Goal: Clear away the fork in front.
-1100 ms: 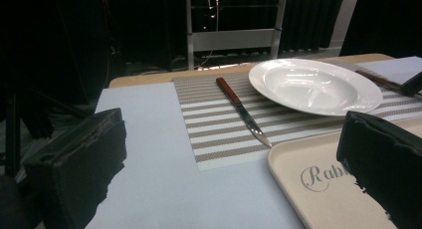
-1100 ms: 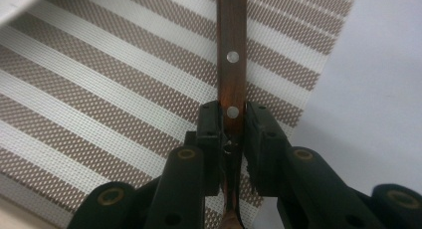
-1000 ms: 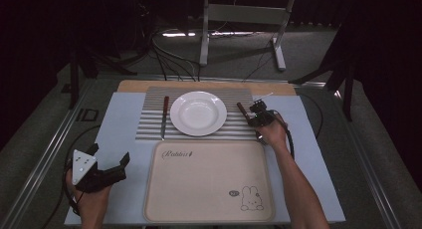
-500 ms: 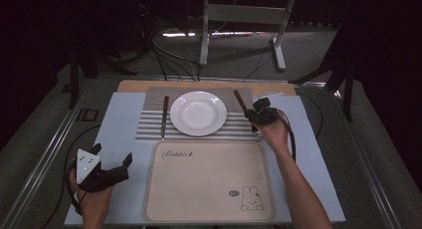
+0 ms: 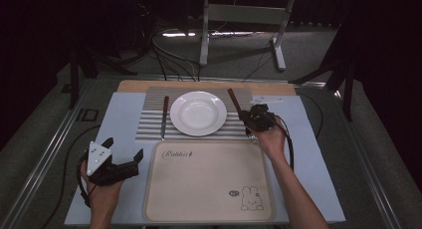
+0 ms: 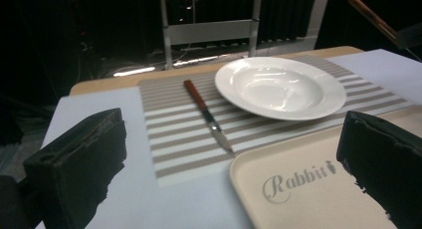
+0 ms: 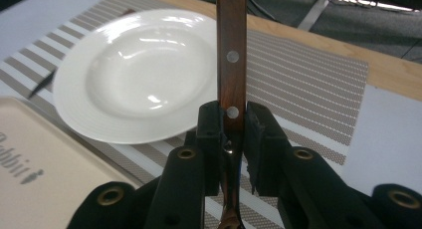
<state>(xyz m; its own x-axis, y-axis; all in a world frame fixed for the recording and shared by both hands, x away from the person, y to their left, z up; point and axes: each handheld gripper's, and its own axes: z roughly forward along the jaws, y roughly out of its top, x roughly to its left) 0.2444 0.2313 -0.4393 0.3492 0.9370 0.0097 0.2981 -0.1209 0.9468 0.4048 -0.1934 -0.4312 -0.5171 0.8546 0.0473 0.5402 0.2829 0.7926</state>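
Right of plate – R gripper clamped on utensil, handle up/away along jaws – L gripper open, idle.

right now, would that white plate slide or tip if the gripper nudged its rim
The white plate looks glossy and rigid, so it would probably slide across the striped placemat rather than flex. Its wide, shallow bowl sits low, so tipping seems unlikely unless the rim is pressed down. It looks ceramic, likely fragile and fairly heavy for its size.
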